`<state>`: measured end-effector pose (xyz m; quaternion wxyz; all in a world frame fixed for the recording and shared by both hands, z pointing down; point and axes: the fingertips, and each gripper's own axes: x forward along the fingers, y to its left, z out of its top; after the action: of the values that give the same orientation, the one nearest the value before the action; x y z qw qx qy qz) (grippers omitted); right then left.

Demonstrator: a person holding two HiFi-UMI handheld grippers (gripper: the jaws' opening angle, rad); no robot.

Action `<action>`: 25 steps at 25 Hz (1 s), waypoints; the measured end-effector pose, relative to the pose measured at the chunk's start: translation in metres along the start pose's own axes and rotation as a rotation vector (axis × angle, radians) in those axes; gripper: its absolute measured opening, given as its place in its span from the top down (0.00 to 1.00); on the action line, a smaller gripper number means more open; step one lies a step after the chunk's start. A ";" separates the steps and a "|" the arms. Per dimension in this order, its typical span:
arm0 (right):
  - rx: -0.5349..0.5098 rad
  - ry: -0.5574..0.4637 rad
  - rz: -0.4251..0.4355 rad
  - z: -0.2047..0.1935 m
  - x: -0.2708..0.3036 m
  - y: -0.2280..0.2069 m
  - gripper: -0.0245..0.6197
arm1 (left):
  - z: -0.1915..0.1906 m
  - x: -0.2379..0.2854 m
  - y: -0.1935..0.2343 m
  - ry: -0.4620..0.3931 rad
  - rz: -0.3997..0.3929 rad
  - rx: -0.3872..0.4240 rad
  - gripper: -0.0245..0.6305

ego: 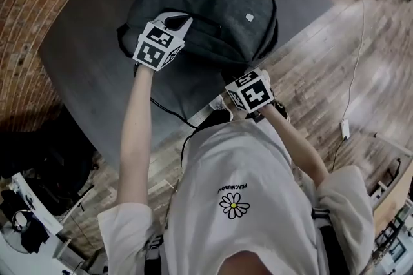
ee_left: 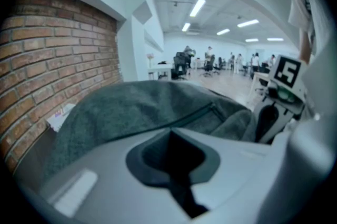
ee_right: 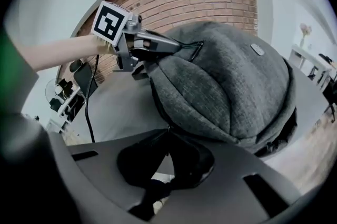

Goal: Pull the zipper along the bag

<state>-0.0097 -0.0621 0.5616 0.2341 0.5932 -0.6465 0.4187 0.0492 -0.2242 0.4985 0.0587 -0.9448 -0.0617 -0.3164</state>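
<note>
Grey backpack (ego: pixel 219 6) flat on the dark desk (ego: pixel 84 61), right ahead of both tools. My left hand-held gripper (ego: pixel 186 23) has its jaws pressed together on the backpack's top edge, beside a black loop handle (ee_right: pixel 196 48). My right hand-held gripper (ee_right: pixel 168 150) sits at the backpack's near corner, at the desk's edge, jaws nearly together and pinching something dark where the zipper (ee_right: pixel 157 104) line runs down to them. I read that as the zipper pull (ee_right: pixel 168 134).
</note>
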 end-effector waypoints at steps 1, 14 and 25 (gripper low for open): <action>0.012 -0.013 -0.005 0.003 0.003 0.003 0.95 | 0.000 0.000 0.000 -0.001 0.002 0.001 0.96; 0.175 -0.066 -0.099 0.047 0.039 0.034 0.93 | 0.002 0.000 0.002 -0.019 -0.008 0.000 0.96; 0.193 -0.091 -0.070 0.078 0.068 0.050 0.92 | 0.002 -0.001 0.000 -0.034 -0.024 -0.009 0.96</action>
<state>-0.0549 -0.1674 0.5606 0.1609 0.6537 -0.5918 0.4433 0.0496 -0.2236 0.4970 0.0497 -0.9495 -0.0726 -0.3013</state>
